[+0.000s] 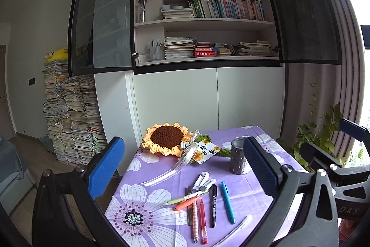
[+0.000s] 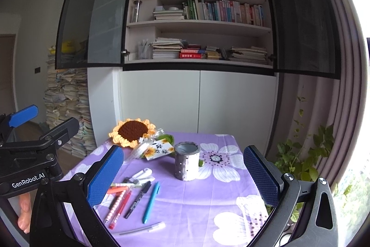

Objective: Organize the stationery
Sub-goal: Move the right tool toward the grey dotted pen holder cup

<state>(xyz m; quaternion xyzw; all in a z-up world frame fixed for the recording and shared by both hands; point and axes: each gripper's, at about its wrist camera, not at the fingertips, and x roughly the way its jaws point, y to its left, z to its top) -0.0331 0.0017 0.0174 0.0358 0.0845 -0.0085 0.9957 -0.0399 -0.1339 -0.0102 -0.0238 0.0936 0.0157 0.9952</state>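
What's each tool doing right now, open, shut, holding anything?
Left tool: open, holding nothing, above the pens.
Right tool: open, holding nothing, facing the pen holder.

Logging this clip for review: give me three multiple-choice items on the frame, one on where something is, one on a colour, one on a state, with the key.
1. Where does the grey pen cup stand compared with the loose pens?
A. Among them
B. Apart from them, further back on the table
C. On the shelf

2. What colour is the pen lying right of the black marker?
A. Teal
B. Yellow
C. White

3. How do the left gripper and right gripper stand?
A. Both shut on pens
B. One holds the cup
C. Both open, holding nothing

Answers: B, the cup sits alone behind the pile on the purple tablecloth; A, its barrel is teal; C, both sets of blue pads are wide apart with only the table between them.
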